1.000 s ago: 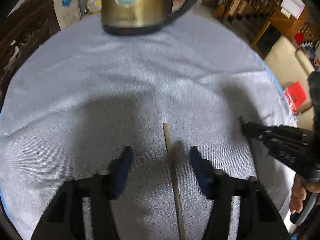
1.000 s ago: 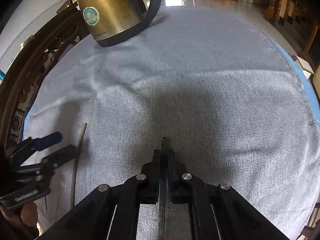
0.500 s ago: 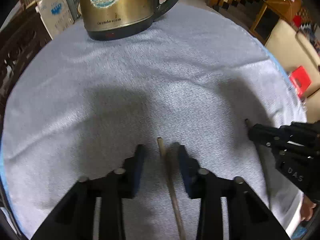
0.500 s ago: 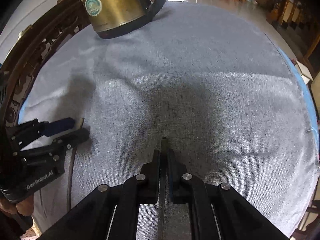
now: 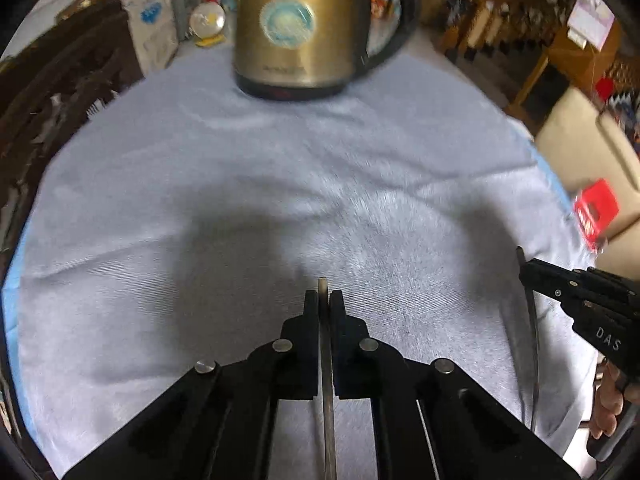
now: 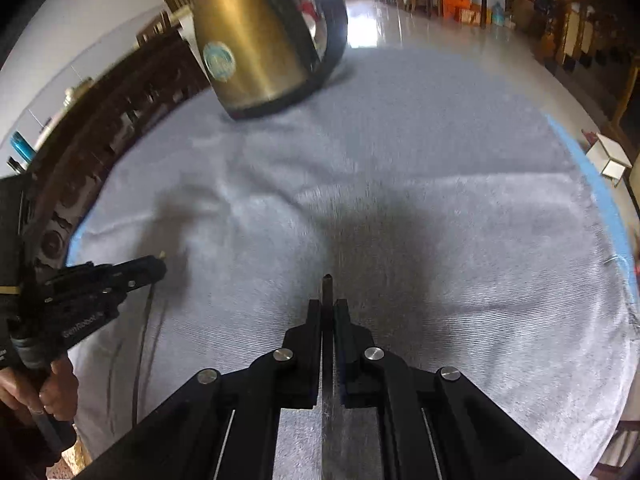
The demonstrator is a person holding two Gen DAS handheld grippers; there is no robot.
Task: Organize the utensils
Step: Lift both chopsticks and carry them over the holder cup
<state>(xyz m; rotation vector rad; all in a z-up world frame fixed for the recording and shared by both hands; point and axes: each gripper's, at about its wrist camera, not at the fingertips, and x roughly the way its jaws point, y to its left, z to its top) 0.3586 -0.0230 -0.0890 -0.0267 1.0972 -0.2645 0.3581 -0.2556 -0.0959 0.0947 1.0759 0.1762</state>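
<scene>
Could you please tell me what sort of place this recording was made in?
Probably a home dining or living room: a cloth-covered round table bearing a brass-coloured electric kettle, carved dark wooden chairs beside it, and a polished floor beyond.

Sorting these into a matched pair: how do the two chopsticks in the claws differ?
The left chopstick is pale with a flat, blunt tip; the right chopstick looks darker, its tip slightly pointed. The right one pokes out a little further past its pads than the left one. Shared: each is thin and straight, pinched in a shut claw, left claw and right claw, above the grey cloth.
</scene>
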